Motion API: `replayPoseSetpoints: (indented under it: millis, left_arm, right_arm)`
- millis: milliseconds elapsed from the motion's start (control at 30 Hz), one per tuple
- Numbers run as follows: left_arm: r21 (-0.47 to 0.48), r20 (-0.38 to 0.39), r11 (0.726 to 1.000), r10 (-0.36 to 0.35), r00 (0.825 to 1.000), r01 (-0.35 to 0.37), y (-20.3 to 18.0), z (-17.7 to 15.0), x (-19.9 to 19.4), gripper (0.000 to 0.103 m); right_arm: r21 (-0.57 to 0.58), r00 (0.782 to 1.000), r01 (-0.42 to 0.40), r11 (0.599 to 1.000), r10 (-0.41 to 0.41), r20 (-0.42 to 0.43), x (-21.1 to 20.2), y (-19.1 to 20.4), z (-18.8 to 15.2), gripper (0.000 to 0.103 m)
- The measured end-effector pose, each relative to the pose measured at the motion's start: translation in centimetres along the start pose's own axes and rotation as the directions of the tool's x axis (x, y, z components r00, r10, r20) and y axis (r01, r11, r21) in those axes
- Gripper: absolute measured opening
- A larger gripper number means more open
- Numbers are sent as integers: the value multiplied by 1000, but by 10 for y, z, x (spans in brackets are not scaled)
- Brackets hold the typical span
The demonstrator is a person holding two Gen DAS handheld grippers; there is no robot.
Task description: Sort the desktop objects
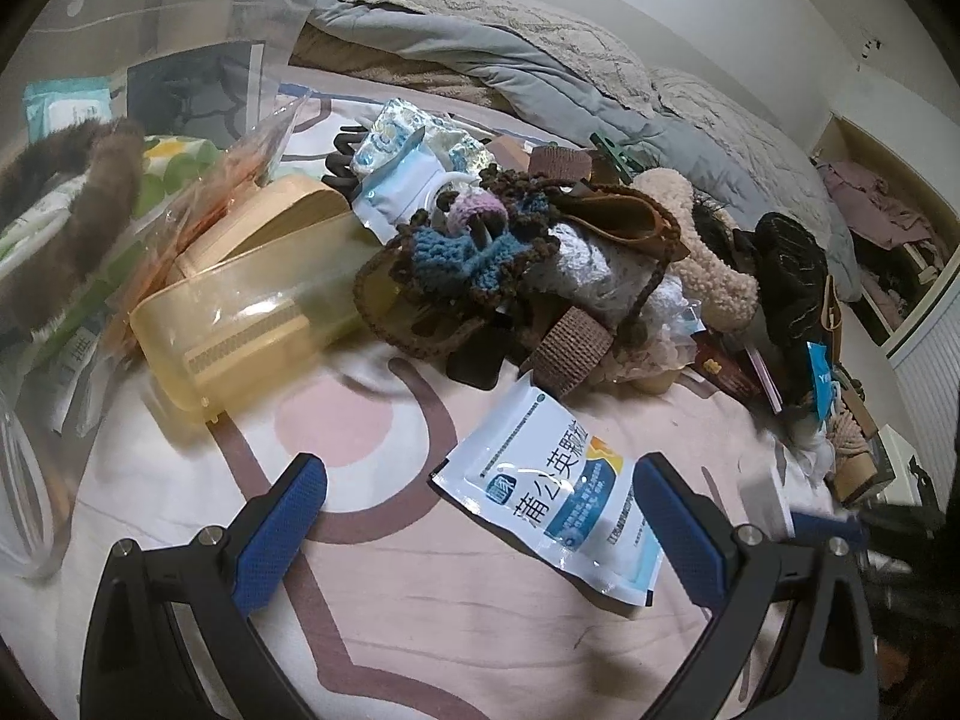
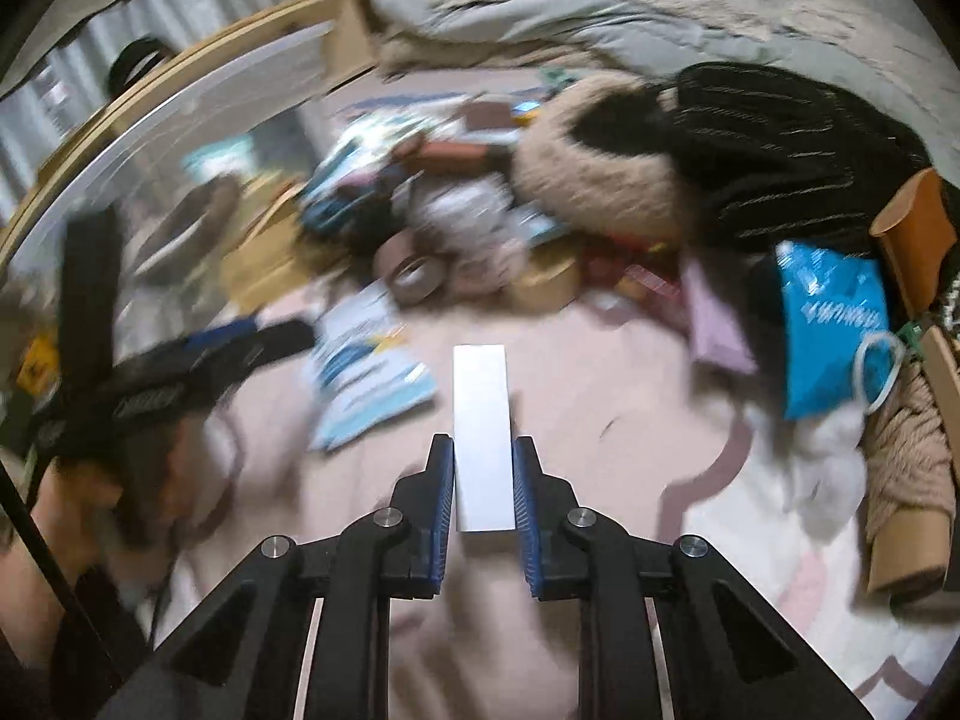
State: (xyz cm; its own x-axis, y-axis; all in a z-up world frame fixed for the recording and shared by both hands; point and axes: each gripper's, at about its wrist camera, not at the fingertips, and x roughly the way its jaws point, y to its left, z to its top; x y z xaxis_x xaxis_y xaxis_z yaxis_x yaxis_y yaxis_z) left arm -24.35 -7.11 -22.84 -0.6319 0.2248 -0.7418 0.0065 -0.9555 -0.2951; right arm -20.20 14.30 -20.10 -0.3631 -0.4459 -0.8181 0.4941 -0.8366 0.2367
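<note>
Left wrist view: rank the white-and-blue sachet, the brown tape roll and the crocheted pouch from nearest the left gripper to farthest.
From the left gripper:
1. White-and-blue sachet, lying beside its right finger.
2. Brown tape roll, just beyond the sachet.
3. Crocheted pouch, farther back in the pile.

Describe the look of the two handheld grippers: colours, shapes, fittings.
Both the left gripper and the right gripper are matte black angular plastic frames with two fingers each, faced with textured blue pads. Round silver screw heads sit at the finger joints. No cables or sleeves show clearly.
</note>
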Motion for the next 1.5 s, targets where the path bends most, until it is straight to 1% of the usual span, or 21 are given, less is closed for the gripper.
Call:
replayPoseSetpoints:
  millis: [100,167,267,400,467,533,567,600,667,800,933,1067,1133,1167,1300,1367,1433,1500]
  left_arm:
    - [13,-4,1000,-6,1000,6,-3,-1,0,103]
    - [42,-10,999,-21,1000,22,-10,-3,0,103]
    - [121,-26,992,-32,999,35,-25,-8,2,103]
    - [236,-58,971,-13,998,26,-45,-18,6,103]
    - [268,-70,963,-6,997,25,-51,-22,9,103]
    - [299,-80,954,-1,997,25,-56,-26,12,103]
    - [310,-83,950,2,997,24,-58,-27,13,103]
    - [322,-88,946,3,996,25,-61,-28,14,103]
    - [342,-96,939,5,995,29,-64,-31,15,103]
    - [374,-120,926,-9,993,53,-70,-36,17,103]
    - [409,-133,910,-18,991,71,-76,-42,14,103]
    - [440,-138,894,-24,990,83,-81,-47,12,103]
    - [436,-140,896,-30,990,88,-80,-46,12,103]
    - [425,-140,901,-34,990,91,-78,-44,12,103]
    - [346,-130,934,-43,991,86,-64,-34,9,103]
    - [296,-120,951,-50,992,84,-55,-27,8,103]
    - [259,-102,962,-61,993,86,-51,-21,6,103]
    - [243,-81,967,-59,995,77,-47,-12,6,103]
  right_arm:
    - [-70,998,-13,997,9,-56,-1,13,-14,20]
    - [-91,997,-18,996,10,-82,2,18,-20,20]
    - [-112,993,1,994,-14,-116,7,21,-32,20]
    - [-121,986,31,992,-50,-156,14,19,-34,20]
    - [-127,985,35,991,-56,-165,13,19,-33,21]
    - [-146,982,49,988,-74,-171,11,20,-37,36]
    - [-153,982,56,987,-82,-173,11,20,-38,58]
    - [-174,980,75,982,-105,-170,8,21,-41,71]
    - [-189,976,103,976,-136,-172,8,21,-43,72]
    - [-138,968,158,978,-181,-171,9,5,-40,72]
    - [-67,961,225,972,-233,-151,7,-16,-34,72]
    - [27,957,266,964,-261,-125,4,-36,-27,72]
    - [73,960,264,962,-255,-113,2,-45,-24,72]
    - [83,963,257,963,-247,-111,1,-46,-24,72]
    - [114,979,189,975,-177,-102,-3,-48,-23,72]
    - [120,982,173,978,-162,-97,-3,-48,-21,72]
    - [129,984,162,978,-151,-91,-2,-47,-18,72]
    - [137,986,153,979,-142,-87,1,-45,-16,72]
